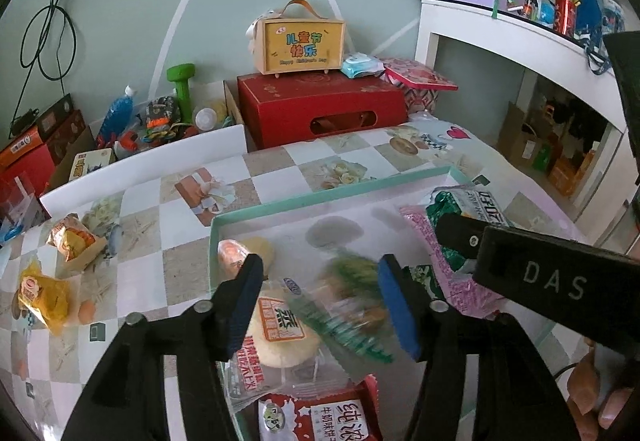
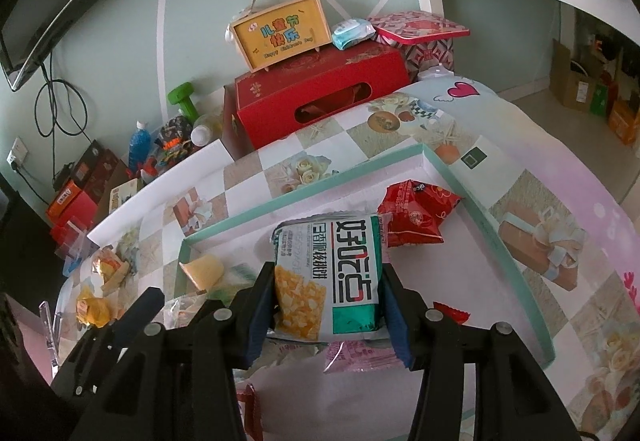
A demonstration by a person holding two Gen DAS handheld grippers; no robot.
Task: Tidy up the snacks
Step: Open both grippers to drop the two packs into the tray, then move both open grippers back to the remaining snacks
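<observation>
A shallow box with a teal rim (image 1: 320, 197) (image 2: 304, 197) lies on the checked tablecloth and holds several snack packets. My left gripper (image 1: 320, 305) is open above it. A blurred green packet (image 1: 352, 301) is between its fingers, over a round pale cake packet (image 1: 280, 337) and a red-and-white packet (image 1: 332, 421). My right gripper (image 2: 328, 301) is shut on a white-and-green biscuit packet (image 2: 332, 273), held over a pink packet (image 2: 360, 357). A red packet (image 2: 416, 217) lies in the box's far right corner.
Outside the box at the left lie an orange-and-tan packet (image 1: 74, 241) and a yellow packet (image 1: 42, 297). Beyond the table stand a red gift box (image 1: 320, 109), a yellow handled box (image 1: 300, 45) and floor clutter. A white shelf (image 1: 520, 37) is at the right.
</observation>
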